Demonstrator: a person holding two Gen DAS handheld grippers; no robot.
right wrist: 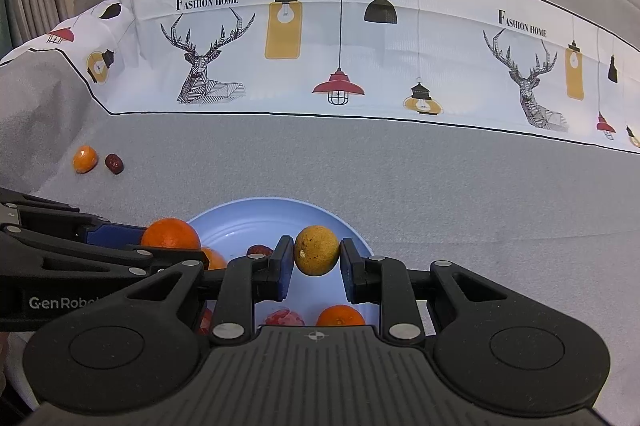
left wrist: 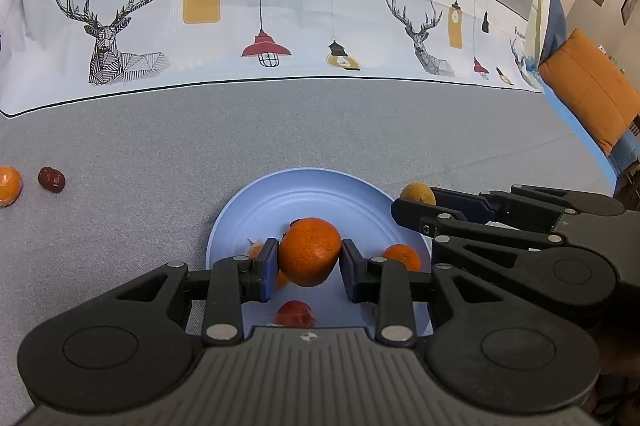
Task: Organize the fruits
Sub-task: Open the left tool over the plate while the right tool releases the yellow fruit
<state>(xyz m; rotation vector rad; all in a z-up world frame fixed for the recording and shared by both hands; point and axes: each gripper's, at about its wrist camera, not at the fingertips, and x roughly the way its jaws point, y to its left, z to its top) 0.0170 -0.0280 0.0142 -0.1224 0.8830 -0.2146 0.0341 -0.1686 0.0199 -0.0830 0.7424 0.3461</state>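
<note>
Bright and even all over, with soft light and only faint shadows. Bent and stretched near the edges, like through a round lens. Sharp in the middle. A bit blurry low down on the blue plate (left wrist: 320,194), with a pale shine there.

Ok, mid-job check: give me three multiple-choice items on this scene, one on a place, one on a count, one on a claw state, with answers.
1. Where do the small orange and the dark red fruit lie?
A. on the blue plate
B. on the grey cloth, left of the plate
C. in a claw

2. How many fruits are gripped in claws?
A. none
B. one
C. two

3. What does the right claw hold?
A. a yellow-brown fruit
B. nothing
C. a red fruit

Answers: 1 B, both rest on the grey cloth away from the blue plate. 2 C, the left claw grips a large orange too. 3 A, its pads press the yellow-brown fruit.
</note>
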